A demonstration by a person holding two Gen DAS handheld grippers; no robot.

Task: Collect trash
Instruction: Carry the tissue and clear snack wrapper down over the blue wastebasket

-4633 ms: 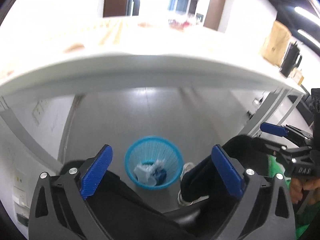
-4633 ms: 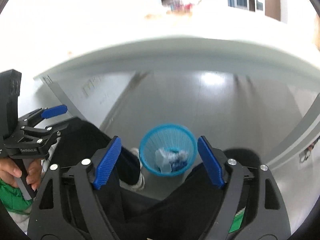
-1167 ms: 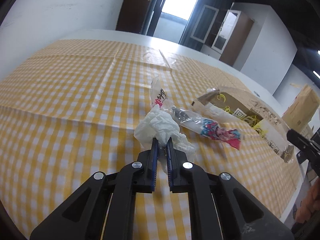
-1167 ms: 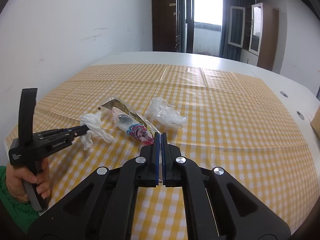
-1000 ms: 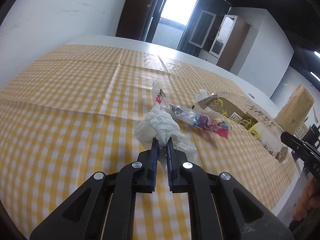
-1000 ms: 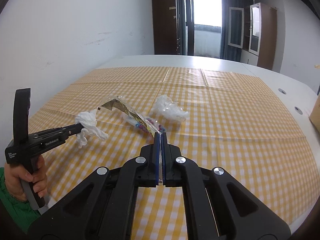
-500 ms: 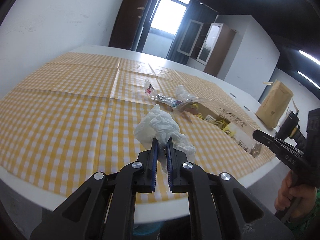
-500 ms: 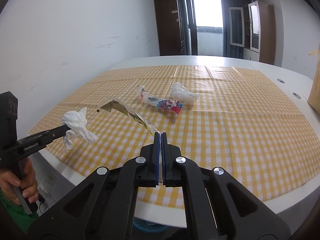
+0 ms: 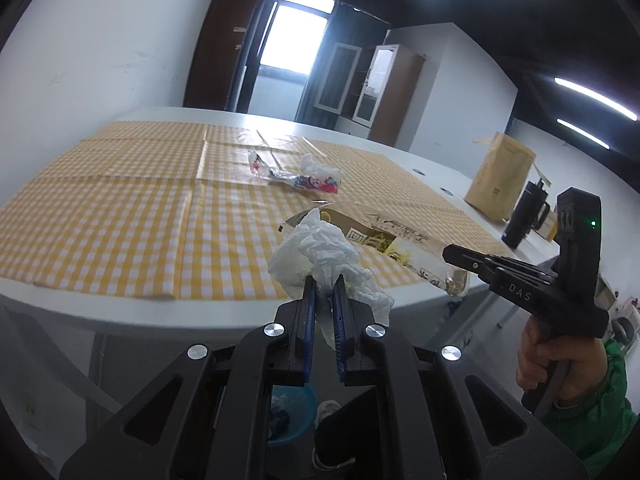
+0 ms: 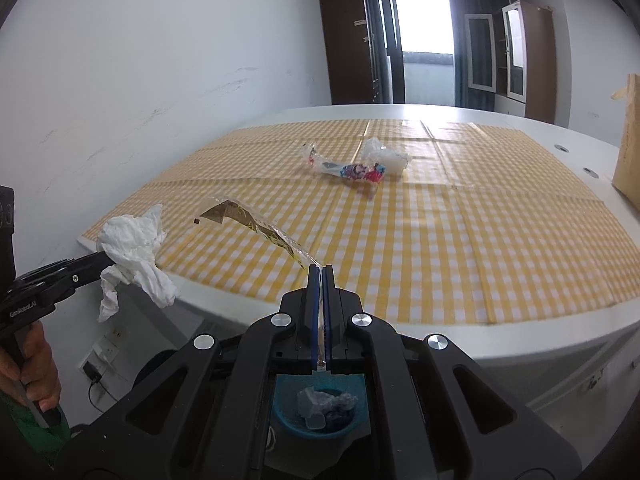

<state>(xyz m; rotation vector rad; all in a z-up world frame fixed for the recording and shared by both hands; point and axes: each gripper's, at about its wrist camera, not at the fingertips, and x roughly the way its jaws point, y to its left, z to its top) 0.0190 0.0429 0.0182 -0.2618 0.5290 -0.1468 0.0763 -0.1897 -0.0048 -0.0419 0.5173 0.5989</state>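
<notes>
My left gripper (image 9: 323, 280) pinches one crumpled white tissue (image 9: 320, 256), held off the tabletop's near edge. My right gripper (image 10: 321, 270) clamps one clear wrapper with gold print (image 10: 256, 226); its writing is unreadable. "DAS" shows on the right tool. Two more pieces lie mid-tabletop: a colourful wrapper (image 10: 352, 170) and a clear crumpled plastic (image 10: 386, 156). One blue bin (image 10: 320, 408) sits below.
</notes>
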